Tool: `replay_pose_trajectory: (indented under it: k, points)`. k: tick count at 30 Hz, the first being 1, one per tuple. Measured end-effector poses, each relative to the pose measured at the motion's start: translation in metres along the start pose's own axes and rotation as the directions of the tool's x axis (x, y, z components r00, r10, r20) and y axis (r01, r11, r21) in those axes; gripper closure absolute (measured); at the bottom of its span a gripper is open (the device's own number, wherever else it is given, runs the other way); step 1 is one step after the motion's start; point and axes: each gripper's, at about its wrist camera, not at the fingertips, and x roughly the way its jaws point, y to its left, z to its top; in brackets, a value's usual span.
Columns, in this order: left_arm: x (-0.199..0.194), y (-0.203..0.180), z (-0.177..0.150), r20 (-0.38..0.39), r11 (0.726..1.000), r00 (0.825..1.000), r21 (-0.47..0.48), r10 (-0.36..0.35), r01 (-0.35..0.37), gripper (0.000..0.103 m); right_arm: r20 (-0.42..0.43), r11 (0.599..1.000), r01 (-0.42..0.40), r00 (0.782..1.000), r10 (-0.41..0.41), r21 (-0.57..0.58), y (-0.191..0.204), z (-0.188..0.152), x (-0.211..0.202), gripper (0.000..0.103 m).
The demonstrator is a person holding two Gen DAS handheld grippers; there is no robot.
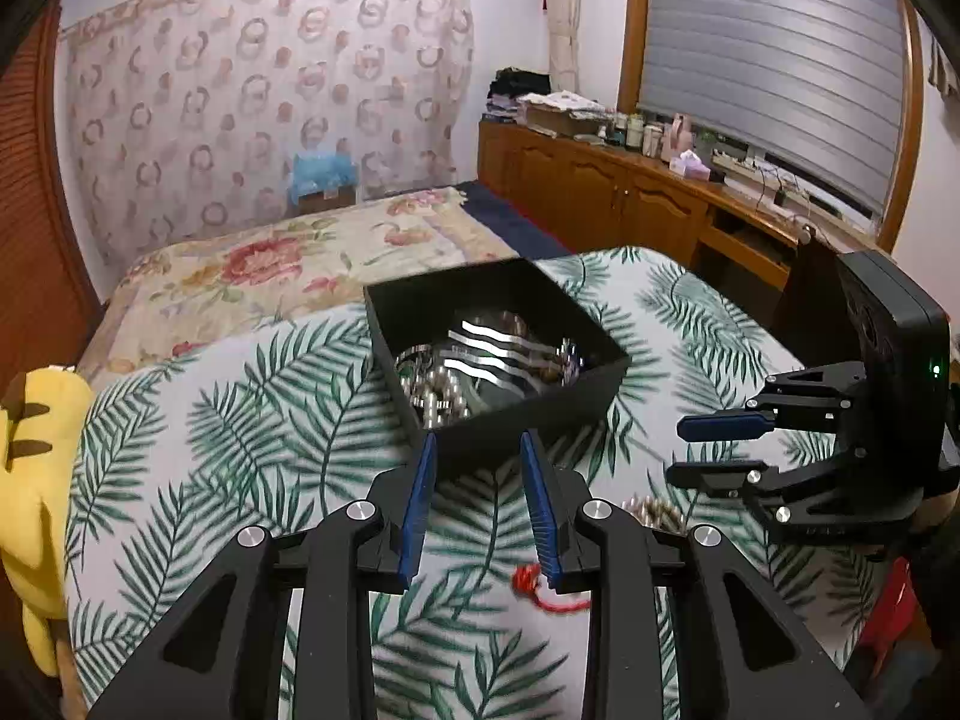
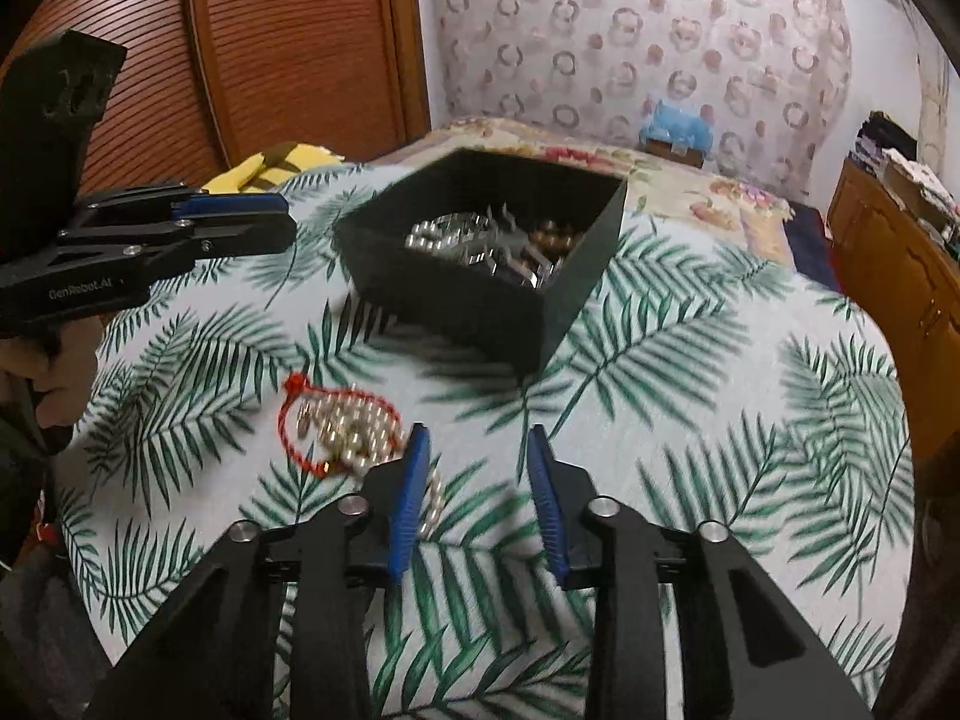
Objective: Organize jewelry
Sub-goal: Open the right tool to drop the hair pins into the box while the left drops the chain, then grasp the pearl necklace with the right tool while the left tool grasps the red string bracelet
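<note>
A bed (image 1: 252, 264) with a flowered cover fills the back of both views. Only the left wrist view shows the long wooden cupboard (image 1: 606, 192) under the window, with bottles and boxes on top. Only the right wrist view shows the brown slatted door (image 2: 288, 48).

In front lies the table (image 2: 690, 372), covered by a white cloth with green leaves. A yellow soft toy (image 1: 36, 468) sits at its left edge, big in the left wrist view and only a small corner in the other.

A black box (image 1: 498, 354) stands open on the cloth. It holds shiny silver and gold jewelry (image 1: 480, 372).

The left gripper (image 1: 477, 501) points at the box. Its blue fingers (image 1: 420, 498) stand a little apart, with nothing between them. The right gripper (image 2: 477, 498) points at bare cloth near the box. Its fingers (image 2: 546, 504) also stand a little apart and grasp nothing.

A red cord bracelet (image 2: 336, 420) and a pearl bead string (image 2: 354, 432) lie in a small heap on the cloth, outside the box and well apart from it. The right wrist view shows the heap well, just beside that gripper's left finger. The left wrist view shows only a bit of red cord and a few beads past its own right finger.
</note>
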Motion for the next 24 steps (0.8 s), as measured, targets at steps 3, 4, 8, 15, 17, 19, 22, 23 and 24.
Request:
replay_pose_trajectory:
  k: [3,4,8,15,17,19,22,23,24]
  points:
    - [-0.002,0.0,-0.009,-0.009,1.0,1.0,-0.003,0.0,0.0,0.076,-0.019,1.0,-0.008,1.0,0.008,0.0,0.004,-0.007,0.003,0.078]
    - [-0.002,0.0,-0.012,-0.014,1.0,1.0,-0.004,0.0,0.0,0.076,-0.024,1.0,-0.008,1.0,0.008,-0.003,0.006,-0.009,0.003,0.079]
    - [-0.001,-0.003,-0.022,-0.032,1.0,0.999,-0.005,0.001,-0.001,0.076,-0.045,1.0,-0.009,0.999,0.009,0.0,0.01,-0.014,0.009,0.081]
    - [0.005,-0.003,-0.041,-0.081,1.0,0.997,-0.011,0.003,-0.004,0.076,-0.058,0.998,0.057,0.997,-0.056,0.018,0.008,-0.015,0.012,0.097]
    - [0.009,-0.003,-0.045,-0.094,1.0,0.996,-0.012,-0.005,0.004,0.076,-0.055,0.998,0.063,0.997,-0.062,0.016,0.008,-0.015,0.012,0.098]
    - [0.013,-0.004,-0.048,-0.107,1.0,0.994,-0.009,-0.01,0.01,0.076,-0.038,0.997,0.07,0.997,-0.069,0.015,0.008,-0.017,0.012,0.098]
    - [0.018,-0.007,-0.05,-0.124,1.0,0.992,-0.008,-0.024,0.023,0.076,-0.027,0.997,0.069,0.997,-0.069,0.019,0.007,-0.018,0.012,0.098]
    - [0.019,-0.009,-0.05,-0.129,1.0,0.991,-0.007,-0.03,0.029,0.076,-0.026,0.998,0.06,0.998,-0.06,0.027,0.005,-0.018,0.011,0.098]
    - [0.021,-0.011,-0.051,-0.135,0.999,0.99,-0.005,-0.036,0.036,0.076,-0.026,0.998,0.05,0.998,-0.049,0.036,0.003,-0.018,0.011,0.098]
